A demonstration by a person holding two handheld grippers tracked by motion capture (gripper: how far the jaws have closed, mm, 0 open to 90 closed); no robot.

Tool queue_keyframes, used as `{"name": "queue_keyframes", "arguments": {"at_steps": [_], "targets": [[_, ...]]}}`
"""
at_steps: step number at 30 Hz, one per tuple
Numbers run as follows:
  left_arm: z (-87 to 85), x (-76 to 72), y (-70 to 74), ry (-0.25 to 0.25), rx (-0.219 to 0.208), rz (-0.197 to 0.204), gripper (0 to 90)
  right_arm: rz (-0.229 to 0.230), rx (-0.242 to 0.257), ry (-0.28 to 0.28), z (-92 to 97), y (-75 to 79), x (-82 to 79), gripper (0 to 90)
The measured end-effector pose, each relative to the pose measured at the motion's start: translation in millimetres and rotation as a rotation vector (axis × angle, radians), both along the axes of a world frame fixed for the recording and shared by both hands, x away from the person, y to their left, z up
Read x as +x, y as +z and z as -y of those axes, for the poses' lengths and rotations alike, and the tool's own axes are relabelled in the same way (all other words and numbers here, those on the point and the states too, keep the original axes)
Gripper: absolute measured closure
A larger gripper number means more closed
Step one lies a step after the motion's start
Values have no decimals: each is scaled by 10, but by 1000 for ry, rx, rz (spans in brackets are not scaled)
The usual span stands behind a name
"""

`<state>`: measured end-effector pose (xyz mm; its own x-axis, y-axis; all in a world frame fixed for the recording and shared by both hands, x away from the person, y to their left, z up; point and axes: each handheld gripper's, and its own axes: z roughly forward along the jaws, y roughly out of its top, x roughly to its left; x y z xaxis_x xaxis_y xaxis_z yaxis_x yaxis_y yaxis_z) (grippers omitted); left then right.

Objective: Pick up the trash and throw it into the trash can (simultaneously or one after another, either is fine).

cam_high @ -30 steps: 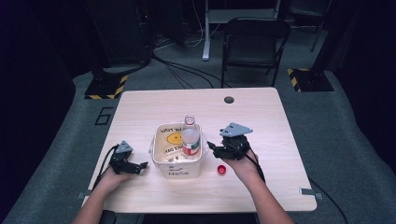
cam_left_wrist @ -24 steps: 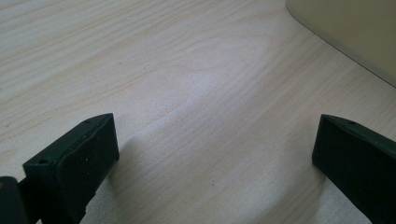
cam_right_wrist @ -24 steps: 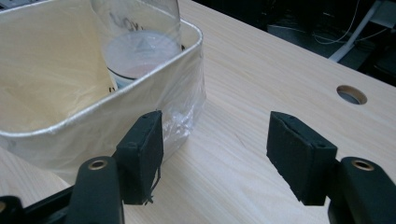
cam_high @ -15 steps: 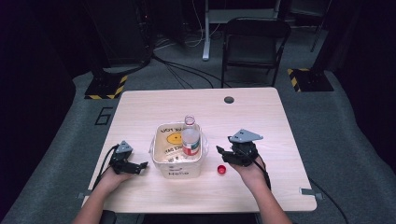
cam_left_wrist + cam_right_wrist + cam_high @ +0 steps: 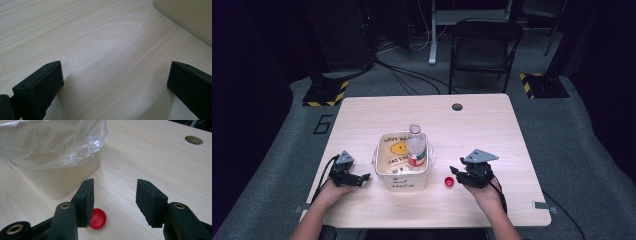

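A small red bottle cap (image 5: 449, 181) lies on the wooden table just right of a cream bin (image 5: 402, 184) lined with clear plastic. A clear bottle (image 5: 416, 149) with a red label stands uncapped in the bin. My right gripper (image 5: 457, 173) is low over the table with its tips at the cap. In the right gripper view the cap (image 5: 98, 218) lies partly behind the left-hand jaw of the right gripper (image 5: 113, 187). The jaws have just been closing, with only bare table between them. My left gripper (image 5: 363, 178) rests left of the bin, its jaws wide apart over bare wood (image 5: 116, 72).
A round cable hole (image 5: 457, 107) sits near the table's far edge (image 5: 193, 140). The bin's wall (image 5: 185, 17) is close to the left gripper. A black chair (image 5: 484, 45) and floor cables stand beyond the table.
My right gripper has come down and toward the table's near edge, ending beside the red cap with its jaws narrower. The left gripper has stayed put.
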<state>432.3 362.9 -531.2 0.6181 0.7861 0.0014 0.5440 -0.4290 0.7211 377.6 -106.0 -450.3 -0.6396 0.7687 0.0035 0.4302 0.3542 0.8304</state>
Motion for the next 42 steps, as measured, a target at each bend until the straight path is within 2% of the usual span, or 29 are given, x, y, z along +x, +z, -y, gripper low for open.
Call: {"name": "queue_keyframes", "arguments": {"at_steps": [10,20,24,42], "targets": [[0,-2,0,0,0,-4,2,-36,13,29,23,-171,-48,500],[-1,-2,1,-1,1,-4,2,-69,1,74,-63,-364,-58,542],[0,-2,0,-1,0,-4,2,-85,14,82,-80,-426,-45,539],[0,-3,1,-1,0,-5,2,-137,-33,100,-139,-602,71,518]]}}
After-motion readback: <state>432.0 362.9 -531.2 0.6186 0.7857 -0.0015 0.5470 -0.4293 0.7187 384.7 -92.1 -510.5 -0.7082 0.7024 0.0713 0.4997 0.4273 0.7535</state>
